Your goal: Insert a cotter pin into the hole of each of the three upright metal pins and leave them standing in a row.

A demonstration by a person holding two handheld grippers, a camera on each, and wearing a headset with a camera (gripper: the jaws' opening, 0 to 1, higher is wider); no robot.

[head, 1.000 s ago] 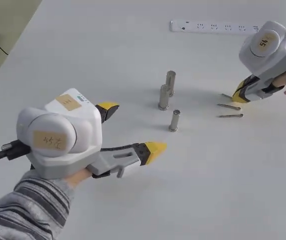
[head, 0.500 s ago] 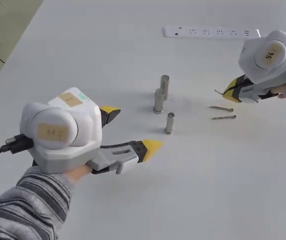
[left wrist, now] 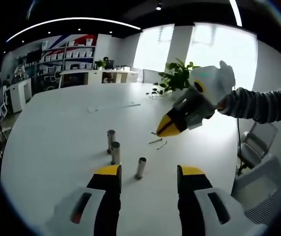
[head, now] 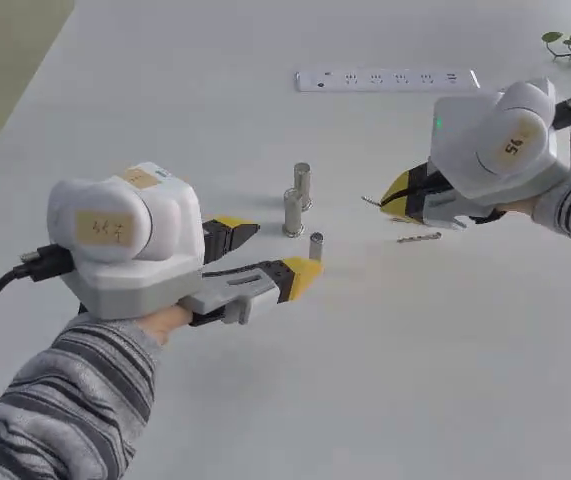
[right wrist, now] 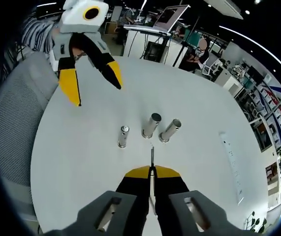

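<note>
Between the clenched jaws of the right gripper [right wrist: 151,169] a cotter pin [right wrist: 151,155] is held, three metal pins [right wrist: 151,125] ahead; the left gripper [left wrist: 149,172] is spread (empty). An unbraced metal pin could be toppled by a misaligned push.

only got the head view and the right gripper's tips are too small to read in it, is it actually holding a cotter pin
observer: yes. In the right gripper view the right gripper has its jaws shut on a cotter pin, which points at the middle metal pin.
operator: ok and the left one, gripping anything
observer: no. In the left gripper view the left gripper is open, and the nearest metal pin stands ahead of the gap, touching neither jaw.
operator: any spares on the bench
observer: the left gripper view shows two loose cotter pins lying on the table past the metal pins.
</note>
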